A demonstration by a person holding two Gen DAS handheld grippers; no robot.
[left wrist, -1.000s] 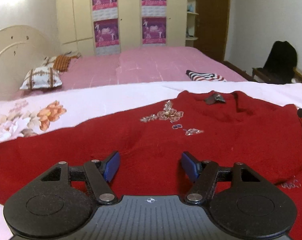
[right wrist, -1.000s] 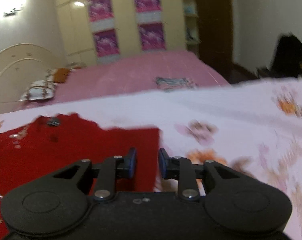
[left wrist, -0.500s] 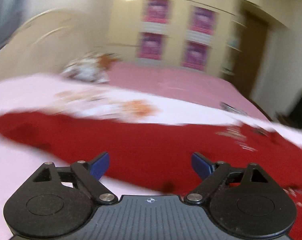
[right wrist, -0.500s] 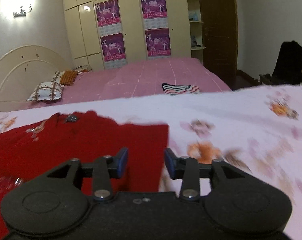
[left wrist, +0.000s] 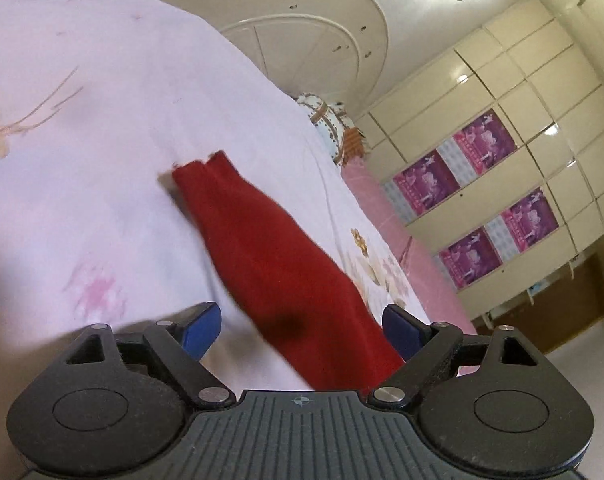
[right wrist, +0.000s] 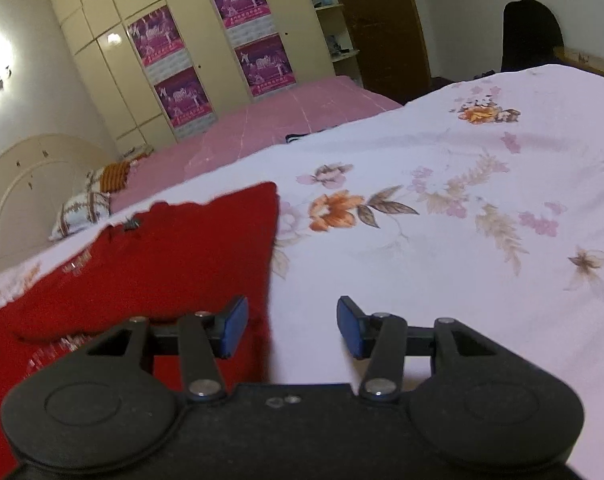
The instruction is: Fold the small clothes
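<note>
- The left gripper (left wrist: 302, 330) is hovering with its jaws standing wide and released; a red sleeve (left wrist: 262, 248) is lying between the blue pads (left wrist: 200, 330), apart from both, running toward 11 o'clock.
- The right gripper (right wrist: 292, 328) is opening its jaws, nothing pinched; the left pad is sitting over the edge of the red sweater (right wrist: 150, 264).
- The sweater is lying flat on the floral sheet (right wrist: 461, 200), at 10 o'clock from the right gripper.
- A pink bed (right wrist: 270, 120) is showing beyond.

A bed with a pale floral sheet (right wrist: 441, 264) (possibly pinkish-white) carries the red sweater (right wrist: 162, 264) lying flat.
</note>
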